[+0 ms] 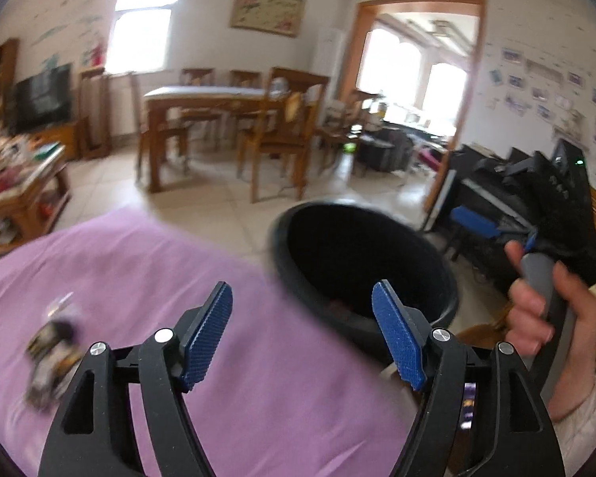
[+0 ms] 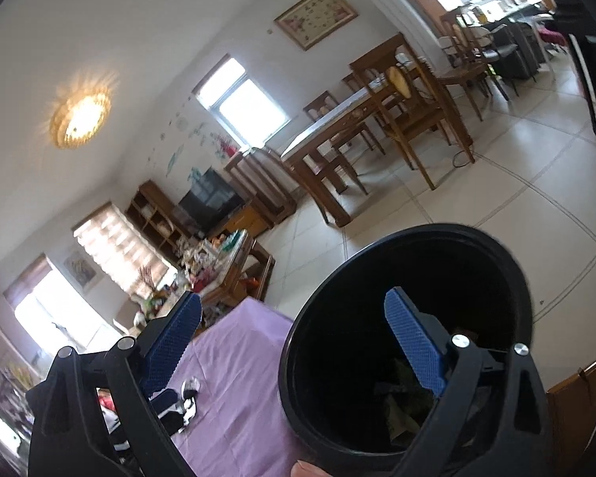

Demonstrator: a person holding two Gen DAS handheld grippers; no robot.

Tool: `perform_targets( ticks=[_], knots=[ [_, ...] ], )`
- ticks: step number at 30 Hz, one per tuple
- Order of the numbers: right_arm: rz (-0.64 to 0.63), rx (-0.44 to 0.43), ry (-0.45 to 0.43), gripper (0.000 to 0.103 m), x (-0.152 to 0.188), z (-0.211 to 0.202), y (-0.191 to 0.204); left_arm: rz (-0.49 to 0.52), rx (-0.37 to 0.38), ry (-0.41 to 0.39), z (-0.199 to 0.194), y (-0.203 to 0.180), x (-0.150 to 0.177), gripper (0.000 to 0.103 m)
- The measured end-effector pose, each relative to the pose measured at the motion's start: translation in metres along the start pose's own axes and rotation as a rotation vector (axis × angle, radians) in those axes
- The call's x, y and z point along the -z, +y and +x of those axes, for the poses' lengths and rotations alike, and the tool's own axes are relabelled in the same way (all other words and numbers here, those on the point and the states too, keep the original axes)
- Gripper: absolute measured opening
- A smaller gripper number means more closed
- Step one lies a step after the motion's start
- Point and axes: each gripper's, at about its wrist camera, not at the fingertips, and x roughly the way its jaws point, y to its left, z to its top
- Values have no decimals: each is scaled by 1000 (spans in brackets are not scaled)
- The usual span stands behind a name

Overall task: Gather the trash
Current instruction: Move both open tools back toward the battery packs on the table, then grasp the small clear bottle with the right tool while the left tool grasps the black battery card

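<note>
Purple cloth (image 1: 258,338) covers the surface nearest to both cameras. In the left wrist view the left tool (image 1: 302,338) stands spread, with nothing between its blue pads. Near and to its left lies one crumpled wrapper (image 1: 49,351), blurred, so I cannot tell what kind it is. I judge the step in hand is to bring this tool to that wrapper. To do it well, it should come low over the cloth, with one pad on each side, and pinch only the wrapper, not the fabric.

In the right wrist view the right tool (image 2: 294,342) is also spread and holds nothing. One pad hangs over the mouth of the black bin (image 2: 409,338), just beside the surface. Some scraps already lie inside it.

I count two tools, one bin, one wrapper on the cloth. Farther off stands a wooden dining table (image 1: 214,97) with several chairs.
</note>
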Motion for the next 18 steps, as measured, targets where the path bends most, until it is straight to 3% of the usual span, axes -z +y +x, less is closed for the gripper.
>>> perform_targets(
  ticks=[6, 8, 13, 18],
  knots=[
    [-109, -31, 125, 93, 34, 35, 46, -110, -227, 68, -46, 106, 40, 73],
    [-143, -48, 174, 93, 48, 48, 61, -121, -285, 133, -50, 136, 52, 73],
    [-217, -80, 301, 93, 80, 86, 102, -96, -297, 241, -43, 173, 65, 69],
    [-332, -90, 392, 92, 106, 117, 146, -102, -258, 261, -39, 191, 63, 52]
  ],
)
